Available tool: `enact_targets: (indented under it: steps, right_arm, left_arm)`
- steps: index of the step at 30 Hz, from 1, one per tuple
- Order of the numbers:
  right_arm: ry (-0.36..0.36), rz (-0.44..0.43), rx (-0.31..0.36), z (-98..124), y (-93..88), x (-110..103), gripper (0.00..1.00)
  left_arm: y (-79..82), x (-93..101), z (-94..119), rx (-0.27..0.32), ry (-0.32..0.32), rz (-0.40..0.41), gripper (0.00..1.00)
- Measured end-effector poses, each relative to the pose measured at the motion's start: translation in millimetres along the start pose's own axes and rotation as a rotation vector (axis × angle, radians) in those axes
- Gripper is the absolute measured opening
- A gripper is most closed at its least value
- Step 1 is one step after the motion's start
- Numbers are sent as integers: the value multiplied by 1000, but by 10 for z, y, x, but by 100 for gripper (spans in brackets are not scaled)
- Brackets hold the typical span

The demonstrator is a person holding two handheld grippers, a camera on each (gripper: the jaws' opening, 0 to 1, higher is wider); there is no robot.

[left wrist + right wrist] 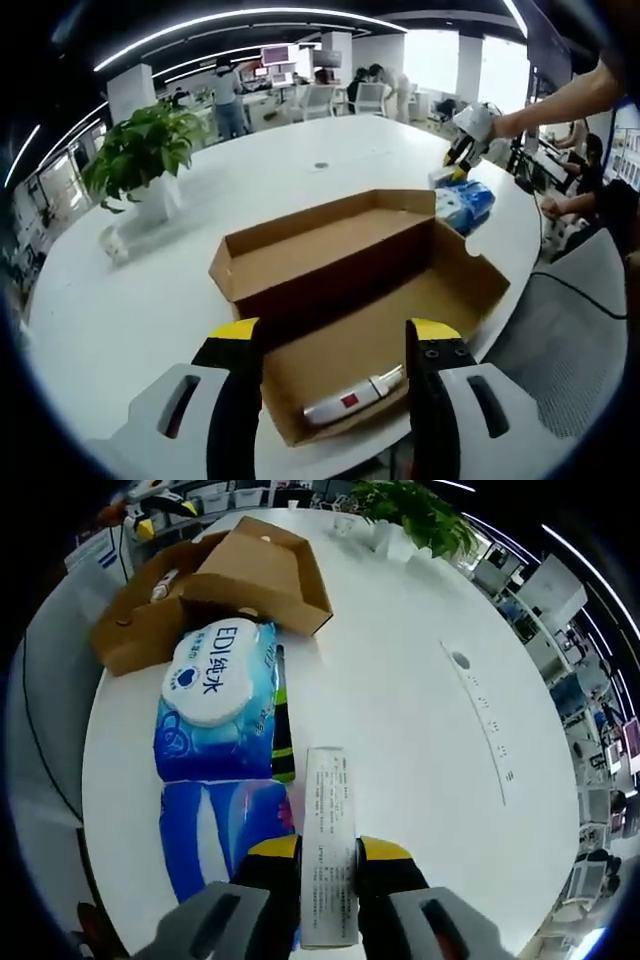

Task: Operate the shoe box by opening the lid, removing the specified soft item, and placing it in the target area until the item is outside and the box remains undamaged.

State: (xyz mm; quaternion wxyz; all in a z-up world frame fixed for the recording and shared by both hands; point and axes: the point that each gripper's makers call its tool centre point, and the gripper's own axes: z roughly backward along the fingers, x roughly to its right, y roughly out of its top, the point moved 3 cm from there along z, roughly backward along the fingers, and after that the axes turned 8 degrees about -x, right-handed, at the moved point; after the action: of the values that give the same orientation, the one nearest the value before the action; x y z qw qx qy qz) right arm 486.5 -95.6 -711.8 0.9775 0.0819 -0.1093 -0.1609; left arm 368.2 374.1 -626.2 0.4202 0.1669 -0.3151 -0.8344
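- One broad white worktop (300,160) carried everything, reaching back toward an office with desks and people.
- The shoe box (390,310) sat open near the worktop's near edge in the left gripper view, its lid (320,245) folded up and back; a small white item with a red mark (352,397) lay inside on the floor of the box.
- The potted plant (145,150) stood well apart from the box, to its left in that view.
- The blue pack of wipes (222,705), the soft item, lay outside on the worktop, just beside the box in the right gripper view.
- The left gripper (335,345) hung over the open box with its jaws spread wide and nothing between them.
- The right gripper (330,855) was closed on a narrow white printed carton (328,840), which stood up between its jaws, beside the wipes.
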Motion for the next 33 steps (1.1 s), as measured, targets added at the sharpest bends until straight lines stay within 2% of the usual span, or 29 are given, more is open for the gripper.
enact_targets:
  steps: [6, 10, 19, 24, 33]
  right_arm:
    - [-5, 35, -47, -67, -85, -12, 17]
    - [-7, 80, -112, -150, -187, -43, 17]
    - [-1, 91, -105, -162, -194, -22, 17]
    - [-2, 182, -115, -169, -193, -28, 17]
    - [0, 202, -127, -175, -196, -5, 17]
  left_arm:
    - [-23, 22, -10, -10, -3, -5, 57]
    - [-35, 30, -13, -15, -4, -5, 57]
    - [-42, 41, -4, -25, -6, -6, 57]
    - [-34, 75, -11, -29, -9, -13, 57]
    - [-5, 123, 5, -32, -11, -21, 57]
